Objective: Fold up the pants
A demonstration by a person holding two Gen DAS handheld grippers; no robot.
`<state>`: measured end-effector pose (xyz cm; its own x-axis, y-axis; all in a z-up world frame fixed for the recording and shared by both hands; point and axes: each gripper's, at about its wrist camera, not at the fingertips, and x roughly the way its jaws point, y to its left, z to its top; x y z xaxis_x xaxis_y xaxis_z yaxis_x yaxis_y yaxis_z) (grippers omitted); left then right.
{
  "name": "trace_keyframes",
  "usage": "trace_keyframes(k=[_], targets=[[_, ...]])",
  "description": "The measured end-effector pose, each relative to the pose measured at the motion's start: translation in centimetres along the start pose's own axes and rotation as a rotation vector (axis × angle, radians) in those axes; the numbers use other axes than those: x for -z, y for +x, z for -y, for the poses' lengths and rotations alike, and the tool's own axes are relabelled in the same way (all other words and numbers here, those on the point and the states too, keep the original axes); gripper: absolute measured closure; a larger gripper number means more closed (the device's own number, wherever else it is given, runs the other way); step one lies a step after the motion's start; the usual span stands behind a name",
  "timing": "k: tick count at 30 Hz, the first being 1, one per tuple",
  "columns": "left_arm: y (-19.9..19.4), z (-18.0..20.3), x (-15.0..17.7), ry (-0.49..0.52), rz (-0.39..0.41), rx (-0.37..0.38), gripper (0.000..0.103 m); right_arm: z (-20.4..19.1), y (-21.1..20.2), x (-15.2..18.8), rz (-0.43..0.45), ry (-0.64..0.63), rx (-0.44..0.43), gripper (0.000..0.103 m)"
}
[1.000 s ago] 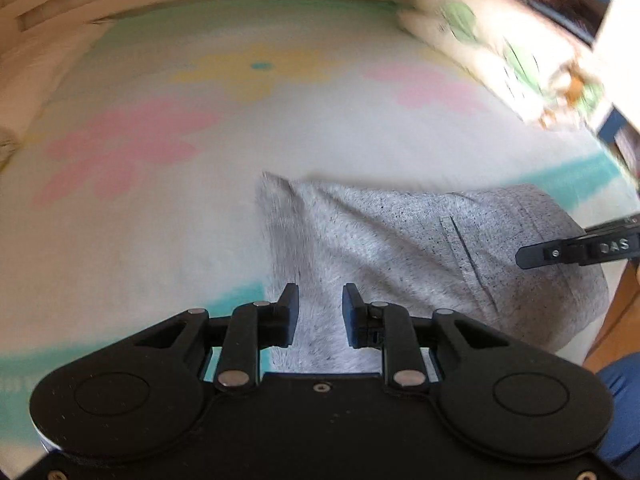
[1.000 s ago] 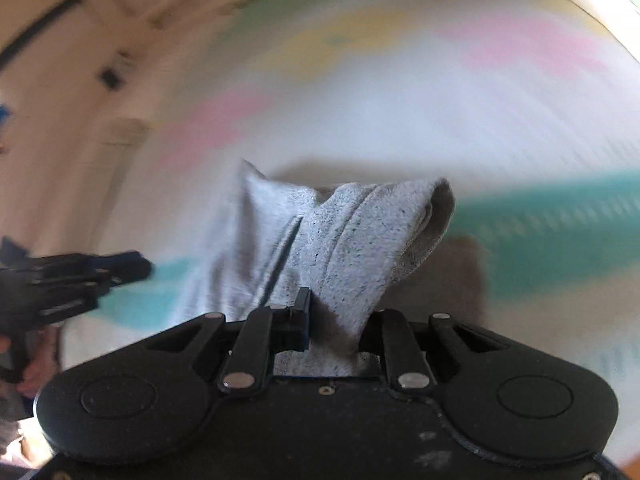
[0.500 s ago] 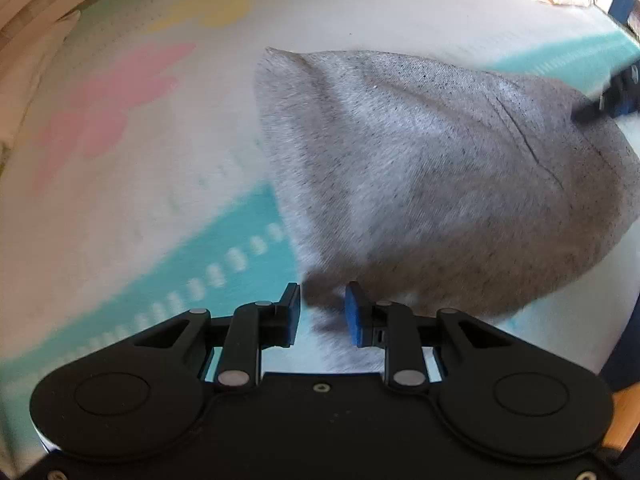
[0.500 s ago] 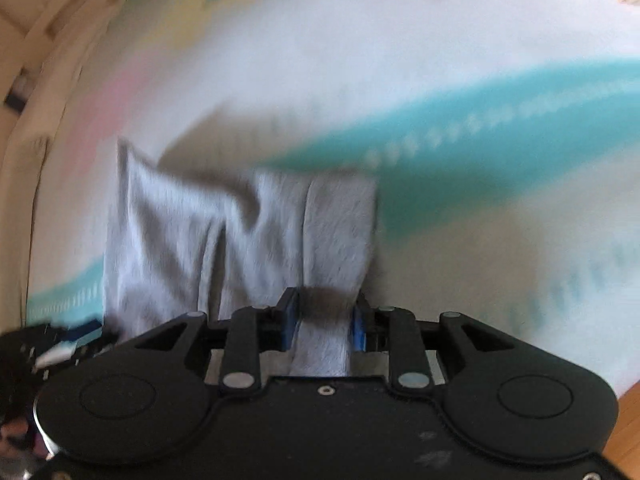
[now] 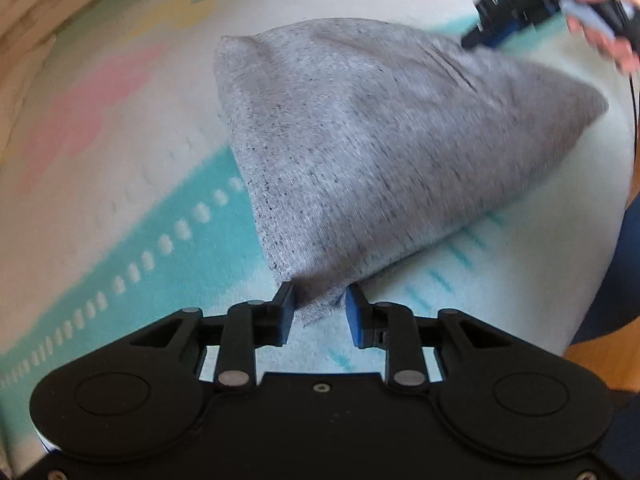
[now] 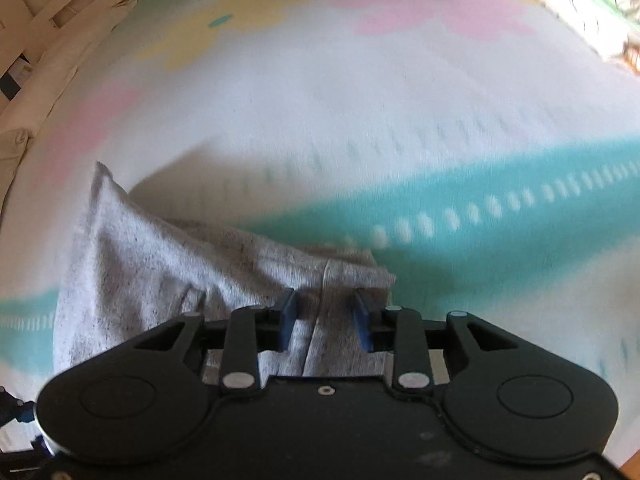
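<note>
Left wrist view: grey speckled pants (image 5: 380,152), folded into a rough triangle, lying on a pastel blanket (image 5: 120,184) with a teal stripe and pink and yellow flower shapes. Nearest corner of the cloth reaching down to 6 o'clock, right between the blue pads of the left gripper (image 5: 320,314). Jaws spread and opening; cloth corner between them, left pad touching or just beside its edge, right pad clear of it, so no pinch. At 1 o'clock, the right gripper (image 5: 508,8) over the far corner of the pants, with a person's hand (image 5: 608,12) around its handle. At 3 to 4 o'clock, a dark blue sleeve or trouser leg at the frame edge, wooden floor just under it.

Right wrist view: same pants (image 6: 160,264) filling 7 to 9 o'clock, a seamed fold running down at 6 o'clock between the pads of the right gripper (image 6: 325,320). Jaws spread and opening; fabric lying between them with gaps on both sides, not squeezed. Blanket (image 6: 360,100) from 10 to 3 o'clock, teal stripe crossing at 3 o'clock. Heavy motion blur throughout.
</note>
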<state>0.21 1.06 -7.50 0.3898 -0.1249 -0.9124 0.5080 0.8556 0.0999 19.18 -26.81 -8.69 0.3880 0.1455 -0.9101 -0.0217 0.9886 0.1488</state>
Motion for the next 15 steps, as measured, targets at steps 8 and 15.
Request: trace_keyframes(k=[8, 15], targets=[[-4.9, -2.1, -1.5, -0.088, 0.081, 0.058, 0.067, 1.4, -8.3, 1.7, -0.044, -0.064, -0.19, 0.069], [-3.5, 1.0, -5.3, -0.051, 0.165, 0.095, 0.067, -0.3, -7.4, 5.2, -0.242, -0.168, -0.211, 0.072]])
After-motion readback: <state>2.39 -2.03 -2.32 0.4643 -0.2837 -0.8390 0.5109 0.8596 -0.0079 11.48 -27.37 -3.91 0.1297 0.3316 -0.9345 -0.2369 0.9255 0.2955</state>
